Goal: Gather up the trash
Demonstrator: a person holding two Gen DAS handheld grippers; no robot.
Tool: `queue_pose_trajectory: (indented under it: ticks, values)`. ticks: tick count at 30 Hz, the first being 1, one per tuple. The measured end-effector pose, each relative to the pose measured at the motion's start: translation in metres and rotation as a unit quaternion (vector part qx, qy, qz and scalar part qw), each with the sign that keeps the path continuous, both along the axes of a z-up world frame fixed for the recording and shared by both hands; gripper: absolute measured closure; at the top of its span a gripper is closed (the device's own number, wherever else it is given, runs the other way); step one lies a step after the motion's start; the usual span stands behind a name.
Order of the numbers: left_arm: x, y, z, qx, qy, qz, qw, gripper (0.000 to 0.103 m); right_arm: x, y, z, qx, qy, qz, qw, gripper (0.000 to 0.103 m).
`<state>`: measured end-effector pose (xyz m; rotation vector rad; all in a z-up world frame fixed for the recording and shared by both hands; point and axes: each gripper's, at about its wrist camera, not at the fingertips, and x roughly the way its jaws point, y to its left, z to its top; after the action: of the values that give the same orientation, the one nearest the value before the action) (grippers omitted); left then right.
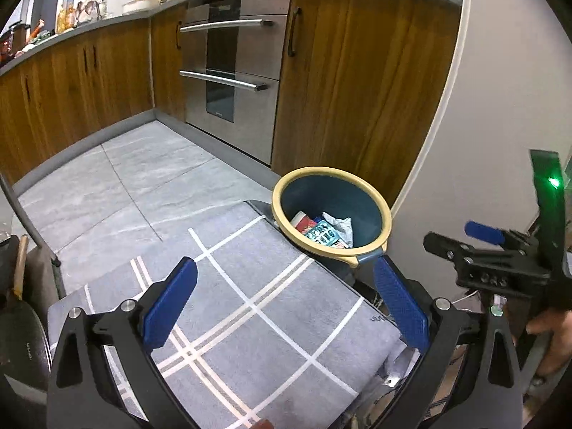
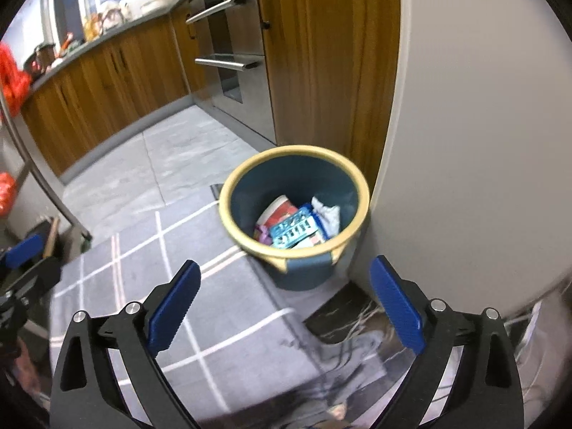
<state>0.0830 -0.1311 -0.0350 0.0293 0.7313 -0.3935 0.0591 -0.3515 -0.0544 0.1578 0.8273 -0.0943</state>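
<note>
A blue waste bin with a cream rim (image 1: pixel 371 211) (image 2: pixel 246 178) stands on the floor against a white wall, past the far edge of a table. Inside lie a teal blister pack (image 2: pixel 293 228), a red-and-white package (image 2: pixel 280 211) and crumpled white paper (image 2: pixel 327 214). My left gripper (image 1: pixel 286 300) is open above the grey checked tablecloth (image 1: pixel 228 286), nothing between its blue pads. My right gripper (image 2: pixel 286 300) is open too, empty, nearer the bin and above the cloth's edge. In the left wrist view the right gripper (image 1: pixel 461 236) shows at the right.
Wooden cabinets (image 1: pixel 357 78) and a steel oven (image 1: pixel 232 68) line the far side of the grey tiled floor (image 1: pixel 118 182). A white wall (image 2: pixel 464 125) stands right of the bin. A metal chair leg (image 2: pixel 53 193) rises at the left. A dark pan (image 1: pixel 18 336) sits at the left edge.
</note>
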Motion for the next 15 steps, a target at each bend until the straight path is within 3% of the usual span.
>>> queue_pose_trajectory:
  ticks: [8,15]
  values:
    - [-0.002,-0.001,-0.009,0.000,-0.007,0.031,0.9995,0.006,-0.002,0.000,-0.005,-0.016,-0.025,-0.051,0.998,0.008]
    - [-0.004,0.003,-0.012,0.009,-0.013,0.035,0.9992,0.006,0.001,0.007,-0.008,-0.024,-0.021,-0.044,0.998,0.008]
